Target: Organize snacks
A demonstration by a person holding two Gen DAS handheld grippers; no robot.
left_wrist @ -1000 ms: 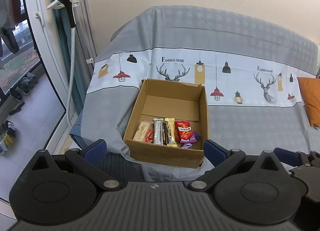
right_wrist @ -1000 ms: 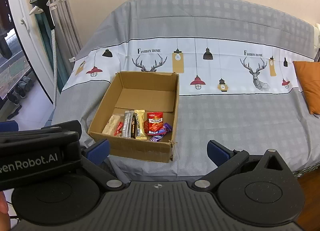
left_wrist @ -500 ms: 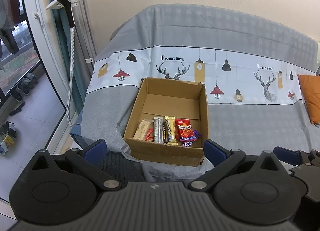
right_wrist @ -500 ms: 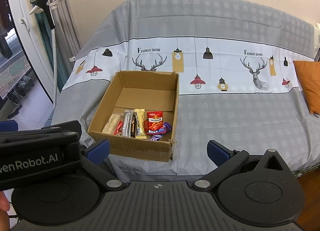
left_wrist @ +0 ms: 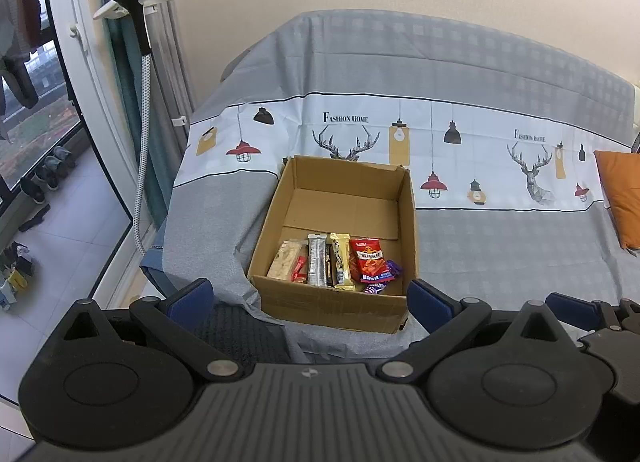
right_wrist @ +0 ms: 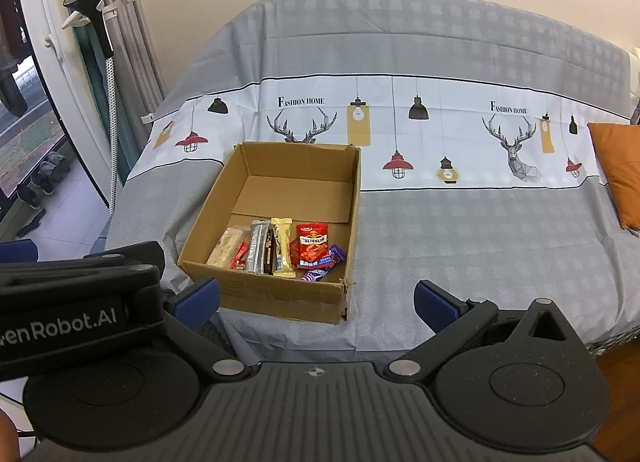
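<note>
I am seeing the open brown cardboard box sitting on the grey patterned sofa cover, with the snack packets lying in a row along its near wall: a pale beige bar, a silver wrapper, a yellow-gold bar, a red packet and small purple sweets; I am holding the left gripper short of the box, blue-padded fingers spread wide and gripping nothing, touching nothing; the right gripper is likewise hanging wide apart and empty, near the box's front right corner.

The right view is showing me the left device's black body with white lettering at its left edge, partly cut off; the left view is catching only a blue tip of the other device at far right.

The near wall is hiding the packets' lower ends; their print is too small for me to read; the orange cushion is being cropped by the frame.
</note>
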